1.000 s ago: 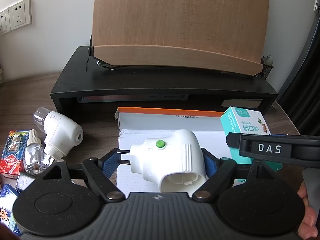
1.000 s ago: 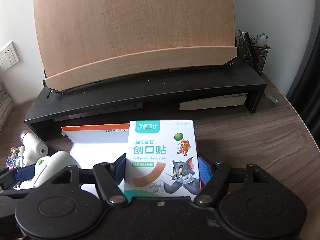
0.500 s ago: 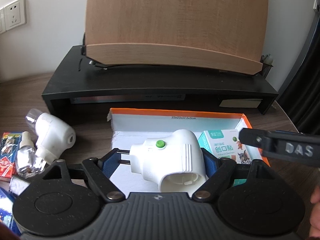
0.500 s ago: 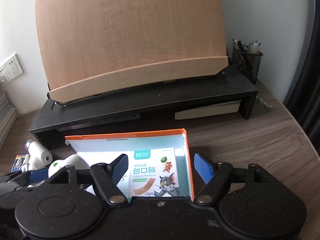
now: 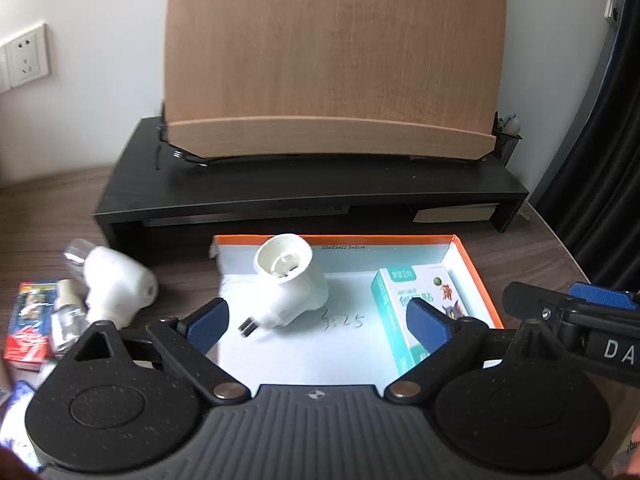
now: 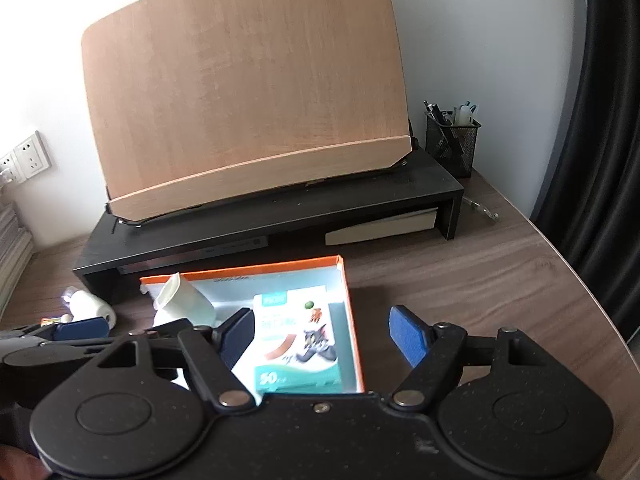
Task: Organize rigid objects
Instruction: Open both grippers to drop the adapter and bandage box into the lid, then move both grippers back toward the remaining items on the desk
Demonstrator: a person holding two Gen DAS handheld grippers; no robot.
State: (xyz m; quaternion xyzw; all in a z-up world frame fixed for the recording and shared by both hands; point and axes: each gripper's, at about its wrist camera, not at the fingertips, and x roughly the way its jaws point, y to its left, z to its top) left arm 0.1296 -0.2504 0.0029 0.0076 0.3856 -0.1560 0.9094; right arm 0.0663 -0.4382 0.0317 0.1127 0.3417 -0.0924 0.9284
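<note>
**Both tools standing wide over the orange-rimmed box**

At the centre of the left wrist view, my left tool point(image 5: 316, 320) is standing wide, its jaws having just been opening, with nothing pressed between the blue pads. Just beyond them the white plug-in heater point(image 5: 290, 280) is lying on its side in the orange-rimmed box point(image 5: 476, 276), prongs pointing toward the lower left. Right of it, the bandage box point(image 5: 400, 312) is lying inside the same box against its right wall. My right tool point(image 6: 322, 334) is also spreading wide, jaws having just been opening, holding nothing. Toward the left of the frame, a second white heater point(image 5: 116, 280) and small packets point(image 5: 28, 320) are sitting on the counter point(image 6: 500, 272).
</note>
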